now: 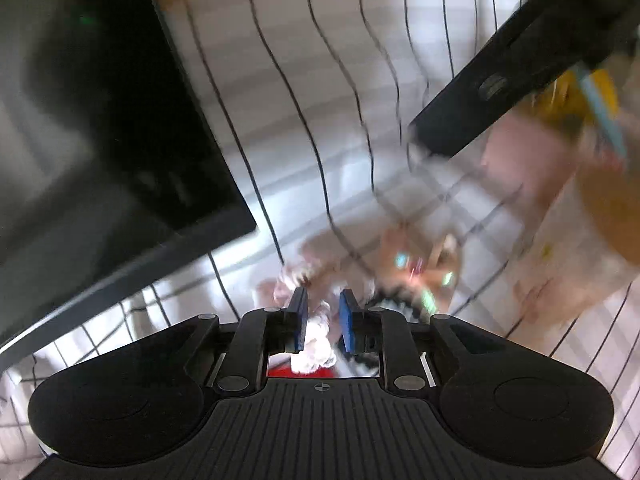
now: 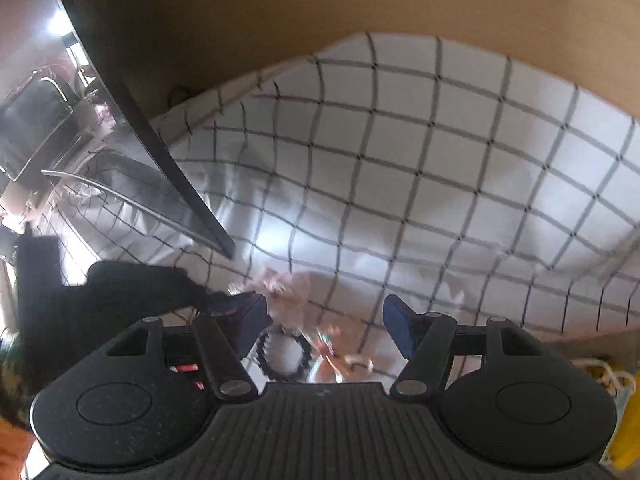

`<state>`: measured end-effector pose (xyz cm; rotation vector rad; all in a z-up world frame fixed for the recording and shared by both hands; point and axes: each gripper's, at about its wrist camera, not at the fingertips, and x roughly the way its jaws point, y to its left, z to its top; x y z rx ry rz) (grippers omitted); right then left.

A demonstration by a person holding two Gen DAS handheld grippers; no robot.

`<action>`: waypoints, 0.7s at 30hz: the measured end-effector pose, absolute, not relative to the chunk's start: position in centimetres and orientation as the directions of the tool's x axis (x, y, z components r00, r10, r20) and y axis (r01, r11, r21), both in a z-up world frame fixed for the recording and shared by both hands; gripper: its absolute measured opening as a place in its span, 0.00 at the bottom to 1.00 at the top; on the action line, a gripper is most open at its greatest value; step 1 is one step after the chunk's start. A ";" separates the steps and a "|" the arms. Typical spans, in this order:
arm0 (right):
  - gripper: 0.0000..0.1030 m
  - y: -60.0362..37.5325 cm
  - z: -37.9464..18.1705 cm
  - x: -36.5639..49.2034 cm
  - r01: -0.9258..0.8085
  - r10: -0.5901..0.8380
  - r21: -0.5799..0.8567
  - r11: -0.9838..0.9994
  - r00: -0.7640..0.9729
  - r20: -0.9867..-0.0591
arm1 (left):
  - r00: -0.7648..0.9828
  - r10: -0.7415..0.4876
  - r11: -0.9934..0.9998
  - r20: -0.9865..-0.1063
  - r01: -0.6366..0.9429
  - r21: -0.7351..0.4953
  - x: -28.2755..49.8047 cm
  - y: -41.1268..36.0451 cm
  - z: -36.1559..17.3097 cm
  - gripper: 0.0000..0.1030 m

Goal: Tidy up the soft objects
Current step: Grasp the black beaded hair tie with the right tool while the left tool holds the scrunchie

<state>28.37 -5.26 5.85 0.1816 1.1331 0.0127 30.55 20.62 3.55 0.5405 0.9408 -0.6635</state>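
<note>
Left gripper (image 1: 323,312) slightly parted around white fluffy scrunchie (image 1: 316,350) (blurred); right gripper (image 2: 326,326) wide open, empty, above checked cloth (image 2: 440,168).

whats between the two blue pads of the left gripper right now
In the left wrist view, a pale frilly scrunchie sits between the left gripper's blue pads, with a gap to each pad. The frame is blurred.

No readable text, labels, brands or nos. in either view; both are showing motion blur. Only sign: a small crosshair mark (image 1: 319,387) sitting on the left gripper's ribbed body, center top. Colored bits on the toys are too blurred to read.
</note>
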 end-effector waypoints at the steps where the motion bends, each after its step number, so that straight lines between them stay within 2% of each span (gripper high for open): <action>1: 0.63 -5.7 5.6 28.2 0.091 0.100 0.152 0.984 0.420 -0.902 | 0.413 -0.265 0.691 -0.871 0.711 0.127 31.1 20.6 3.3 0.21; 12: 0.63 -6.0 4.9 27.7 0.093 0.122 0.174 0.980 0.408 -0.905 | 0.377 -0.208 0.744 -0.903 0.660 0.104 33.4 20.9 1.9 0.23; 21: 0.63 -6.1 5.3 27.4 0.096 0.120 0.174 0.980 0.413 -0.903 | 0.367 -0.215 0.761 -0.905 0.644 0.081 33.8 20.6 1.6 0.21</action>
